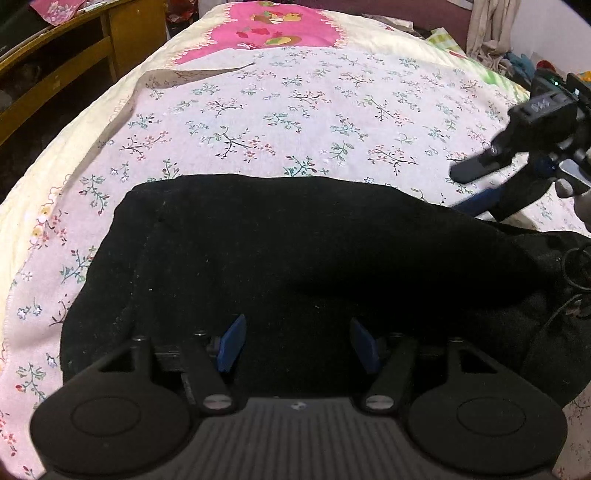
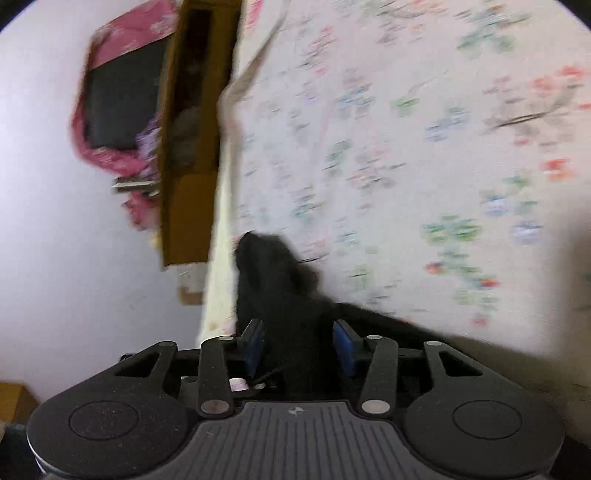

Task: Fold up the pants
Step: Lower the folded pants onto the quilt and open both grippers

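Observation:
Black pants (image 1: 295,251) lie bunched on a floral bedsheet (image 1: 280,118), filling the lower half of the left wrist view. My left gripper (image 1: 299,345) hovers just over the pants, blue pads apart, holding nothing. My right gripper (image 2: 298,345) is shut on a fold of the black pants (image 2: 284,295), which rises between its blue pads; the view is tilted and blurred. The right gripper also shows in the left wrist view (image 1: 480,184) at the far right, over the pants' right end.
A yellow wooden shelf (image 1: 74,55) stands left of the bed. A pink cartoon quilt (image 1: 273,26) lies at the far end. Clothes (image 1: 491,26) are piled at the back right. A black cable (image 1: 576,273) lies at the right edge.

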Demonstrator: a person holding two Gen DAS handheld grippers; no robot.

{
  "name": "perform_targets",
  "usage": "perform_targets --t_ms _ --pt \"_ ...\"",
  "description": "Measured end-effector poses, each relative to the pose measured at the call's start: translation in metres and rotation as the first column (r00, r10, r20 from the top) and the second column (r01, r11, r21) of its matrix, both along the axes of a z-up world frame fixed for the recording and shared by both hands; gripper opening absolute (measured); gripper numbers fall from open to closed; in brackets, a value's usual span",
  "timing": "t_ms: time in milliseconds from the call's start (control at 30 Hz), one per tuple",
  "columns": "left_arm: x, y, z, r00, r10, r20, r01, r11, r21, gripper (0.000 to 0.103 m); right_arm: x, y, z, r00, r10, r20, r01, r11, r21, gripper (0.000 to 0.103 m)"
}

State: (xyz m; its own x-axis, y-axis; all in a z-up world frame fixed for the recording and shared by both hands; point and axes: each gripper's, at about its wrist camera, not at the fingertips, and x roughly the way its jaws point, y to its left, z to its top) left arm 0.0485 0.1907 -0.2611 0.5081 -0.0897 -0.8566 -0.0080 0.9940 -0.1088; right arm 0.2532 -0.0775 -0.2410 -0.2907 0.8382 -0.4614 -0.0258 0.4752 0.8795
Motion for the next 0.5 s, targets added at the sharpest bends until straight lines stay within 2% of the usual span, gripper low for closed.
perform_targets --t_ms 100,133,167,233,300,433,500 --pt "-0.001 -0.001 0.001 1.000 -0.004 0.003 0.004 1.000 0.005 0.072 -0.003 -0.004 -0.007 0.998 -0.007 -0.059 0.006 1.000 -0.018 0.031" --pt "-0.001 -0.001 0.001 1.000 -0.008 0.005 0.008 1.000 0.006 0.072 -0.004 -0.006 -0.013 0.997 -0.012 -0.070 0.010 1.000 -0.026 0.027" --pt "-0.002 -0.001 0.001 1.000 -0.011 0.005 0.011 1.000 0.006 0.072 -0.007 -0.010 -0.014 0.997 -0.013 -0.073 0.010 0.999 -0.041 0.014" --pt "-0.002 -0.001 0.002 1.000 -0.019 0.007 0.018 1.000 0.009 0.072 -0.008 -0.018 -0.015 0.999 -0.010 -0.046 0.007 0.997 -0.080 0.008" --pt "-0.001 -0.002 0.003 1.000 -0.022 0.008 0.022 1.000 0.008 0.072 -0.004 -0.020 -0.015 0.999 0.008 -0.042 -0.011 0.996 -0.087 0.008" --pt "0.005 -0.001 0.011 0.999 -0.038 0.030 0.038 0.999 0.004 0.072 0.006 -0.009 -0.008 0.995 0.097 0.028 -0.093 0.989 -0.113 0.021" --pt "0.008 -0.001 0.014 0.998 -0.043 0.038 0.043 0.999 -0.006 0.072 0.011 -0.005 -0.008 0.991 0.128 0.038 -0.122 0.984 -0.131 0.021"
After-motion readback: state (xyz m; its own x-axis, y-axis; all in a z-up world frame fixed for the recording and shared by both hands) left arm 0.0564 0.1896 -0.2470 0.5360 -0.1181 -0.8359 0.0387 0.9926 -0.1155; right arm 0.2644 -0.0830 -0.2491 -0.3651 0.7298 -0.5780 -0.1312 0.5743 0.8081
